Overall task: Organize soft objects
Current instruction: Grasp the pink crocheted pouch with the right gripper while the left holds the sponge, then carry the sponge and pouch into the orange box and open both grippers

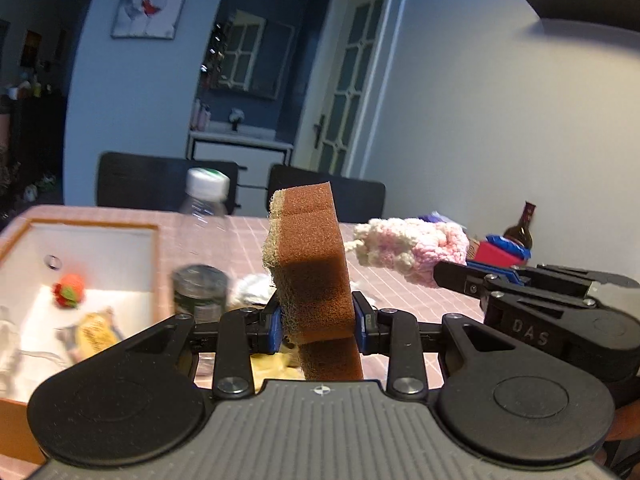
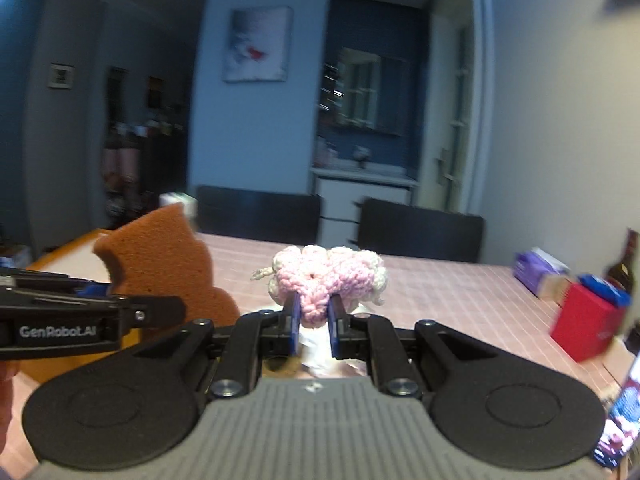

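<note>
Up above the pink checked desk [image 1: 420, 280], both grippers carry something soft. Left gripper [image 1: 318, 322] has its fingers clamped on a brown sponge [image 1: 310, 256], which stands on edge, lifted clear of the desk. Right gripper [image 2: 314, 320] has its fingers pinched nearly shut on a pink and cream crochet toy [image 2: 326, 276], also raised. By the desk's left edge sits a white tray [image 1: 96, 240] holding a small orange toy [image 1: 70, 290]. A clear bottle [image 1: 204, 216] stands just beside the tray.

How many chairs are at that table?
2: both black chairs stand at the pink table's far side, one behind the clear plastic bottle, the other right. Others may be hidden.
</note>
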Demonstrator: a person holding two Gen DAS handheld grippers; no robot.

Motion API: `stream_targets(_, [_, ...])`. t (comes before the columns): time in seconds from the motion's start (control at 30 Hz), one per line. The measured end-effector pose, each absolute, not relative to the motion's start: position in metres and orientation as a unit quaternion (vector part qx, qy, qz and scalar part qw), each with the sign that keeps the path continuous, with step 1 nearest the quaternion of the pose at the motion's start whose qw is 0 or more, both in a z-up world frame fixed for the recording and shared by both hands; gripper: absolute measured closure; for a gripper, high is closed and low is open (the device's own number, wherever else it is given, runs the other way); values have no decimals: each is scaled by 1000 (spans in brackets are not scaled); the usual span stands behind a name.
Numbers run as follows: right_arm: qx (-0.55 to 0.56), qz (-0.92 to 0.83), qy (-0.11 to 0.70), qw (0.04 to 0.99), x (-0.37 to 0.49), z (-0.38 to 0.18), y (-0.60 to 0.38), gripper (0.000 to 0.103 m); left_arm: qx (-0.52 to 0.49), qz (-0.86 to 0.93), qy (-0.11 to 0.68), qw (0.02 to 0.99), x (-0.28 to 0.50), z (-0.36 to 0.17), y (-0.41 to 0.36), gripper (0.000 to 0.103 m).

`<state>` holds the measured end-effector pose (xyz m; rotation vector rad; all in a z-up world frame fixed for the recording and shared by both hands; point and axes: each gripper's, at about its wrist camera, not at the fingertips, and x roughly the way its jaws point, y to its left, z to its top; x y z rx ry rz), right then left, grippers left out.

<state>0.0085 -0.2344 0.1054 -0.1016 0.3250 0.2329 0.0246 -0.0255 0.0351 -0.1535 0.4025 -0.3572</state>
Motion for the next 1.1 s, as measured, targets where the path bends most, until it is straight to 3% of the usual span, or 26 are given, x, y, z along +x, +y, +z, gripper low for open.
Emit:
stream_targets(0.33, [-59,264,132,954,-3,138,-169,91,-74,-98,173,977,4,64,46,66])
stream_targets(0.6, [-114,302,143,936,29,133,-91,91,-13,-47,180,983,42,72,77,66])
stream_targets(1.1, [-249,268,259,894,172,63,29,91,69,-25,315,946,140,7,115,66])
